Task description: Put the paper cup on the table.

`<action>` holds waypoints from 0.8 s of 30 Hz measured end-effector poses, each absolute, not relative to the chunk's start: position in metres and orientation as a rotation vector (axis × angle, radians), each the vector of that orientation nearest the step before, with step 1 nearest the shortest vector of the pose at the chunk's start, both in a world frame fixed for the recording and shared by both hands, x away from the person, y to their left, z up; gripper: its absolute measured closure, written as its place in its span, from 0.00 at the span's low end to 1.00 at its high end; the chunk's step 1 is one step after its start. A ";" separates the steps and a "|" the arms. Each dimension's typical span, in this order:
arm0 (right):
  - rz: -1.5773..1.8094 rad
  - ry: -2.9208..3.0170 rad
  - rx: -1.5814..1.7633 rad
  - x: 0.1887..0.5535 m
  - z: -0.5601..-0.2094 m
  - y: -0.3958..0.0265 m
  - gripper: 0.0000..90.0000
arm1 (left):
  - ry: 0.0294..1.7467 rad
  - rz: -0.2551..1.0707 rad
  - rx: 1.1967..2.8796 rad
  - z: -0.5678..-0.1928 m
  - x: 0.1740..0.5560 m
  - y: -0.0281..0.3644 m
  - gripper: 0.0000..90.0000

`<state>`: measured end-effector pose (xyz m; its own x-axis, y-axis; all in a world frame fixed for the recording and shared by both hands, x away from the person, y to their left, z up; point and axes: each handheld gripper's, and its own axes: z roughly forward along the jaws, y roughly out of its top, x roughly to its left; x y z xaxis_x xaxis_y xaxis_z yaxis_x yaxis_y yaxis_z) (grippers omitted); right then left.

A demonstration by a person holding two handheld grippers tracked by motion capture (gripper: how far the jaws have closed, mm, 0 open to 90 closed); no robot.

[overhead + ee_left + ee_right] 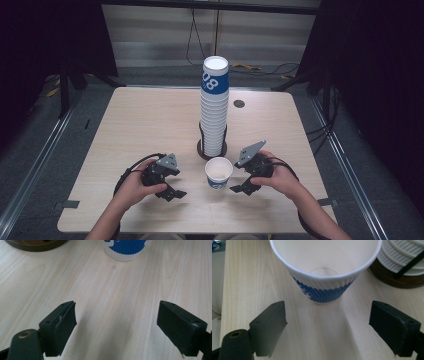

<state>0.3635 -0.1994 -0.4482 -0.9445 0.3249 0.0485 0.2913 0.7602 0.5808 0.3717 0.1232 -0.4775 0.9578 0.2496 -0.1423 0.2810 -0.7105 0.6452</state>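
A single white paper cup (219, 173) with a blue band stands upright and empty on the wooden table (150, 120), just in front of a tall stack of the same cups (215, 107) in a dark round holder (202, 150). My right gripper (242, 189) sits close to the cup's right side, jaws wide apart and nothing between them; in the right gripper view the cup (325, 270) stands just ahead of the right gripper (328, 332). My left gripper (173, 194) rests left of the cup, open and empty; the cup's base (126, 250) shows far ahead of the left gripper (116, 327).
The holder's thin black rods rise around the stack's lower part. A small dark round grommet (239, 104) sits near the table's back right. Cables (200, 45) run across the floor behind the table. Bare tabletop lies left and right of the stack.
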 end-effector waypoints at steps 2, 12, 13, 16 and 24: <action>0.956 2.891 0.522 0.362 -0.450 -0.203 0.15 | 0.379 -0.055 2.391 -0.477 0.372 0.124 0.17; 0.974 2.853 0.600 0.358 -0.457 -0.223 0.15 | 0.399 -0.042 2.379 -0.477 0.373 0.130 0.17; 0.981 2.855 0.603 0.357 -0.458 -0.225 0.15 | 0.395 -0.041 2.380 -0.477 0.374 0.130 0.17; 0.982 2.847 0.627 0.356 -0.460 -0.230 0.15 | 0.398 -0.039 2.375 -0.477 0.374 0.132 0.17; 0.998 2.824 0.670 0.353 -0.465 -0.240 0.15 | 0.407 -0.032 2.371 -0.479 0.376 0.136 0.17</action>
<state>0.3530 -0.2397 -0.4652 -0.9022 0.4248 0.0746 0.3774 0.6938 0.6133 0.3756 0.1355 -0.4791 0.9499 0.2813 -0.1361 0.2990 -0.6917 0.6574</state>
